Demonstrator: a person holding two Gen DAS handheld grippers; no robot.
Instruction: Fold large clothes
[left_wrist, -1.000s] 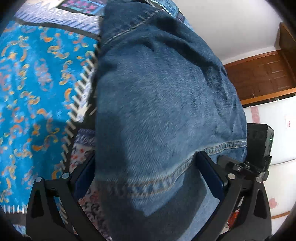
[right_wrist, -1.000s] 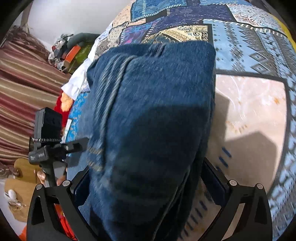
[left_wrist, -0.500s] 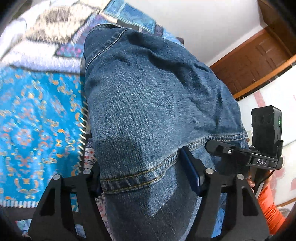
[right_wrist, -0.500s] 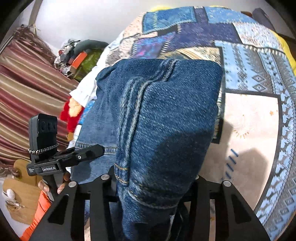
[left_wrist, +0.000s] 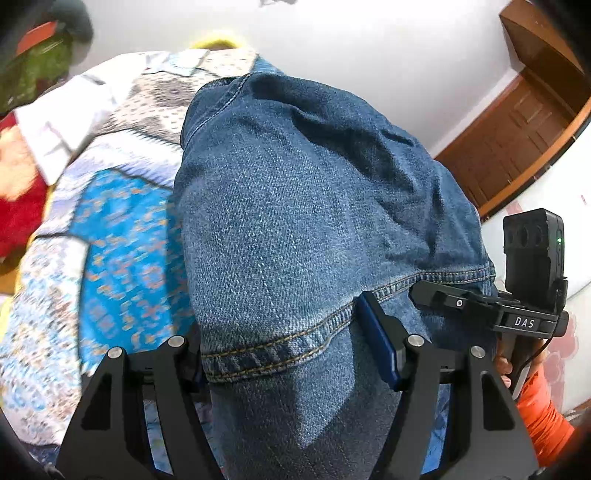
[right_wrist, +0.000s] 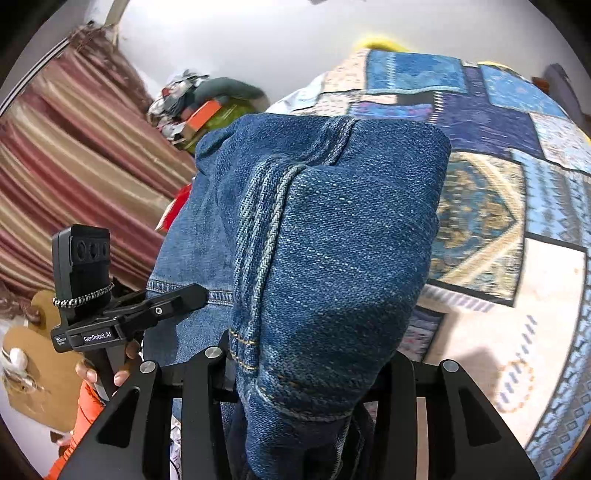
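A pair of blue denim jeans (left_wrist: 303, 221) hangs lifted above a patchwork bedspread (left_wrist: 122, 236). My left gripper (left_wrist: 291, 354) is shut on the jeans at a stitched hem that runs across its fingers. My right gripper (right_wrist: 306, 373) is shut on a bunched, folded part of the same jeans (right_wrist: 332, 251), with a thick side seam on its left. Each gripper shows in the other's view, the right one (left_wrist: 480, 306) beside the hem and the left one (right_wrist: 147, 310) at the denim's edge.
The bedspread (right_wrist: 517, 229) spreads out to the right below the jeans. A striped curtain (right_wrist: 66, 155) and a pile of clothes (right_wrist: 207, 107) lie to the left. A wooden door (left_wrist: 517, 129) stands at the right. White wall lies behind.
Both grippers closed onto the jeans and lifted them. The views tilted up, so more wall and room show, and the denim hangs higher off the bedspread.
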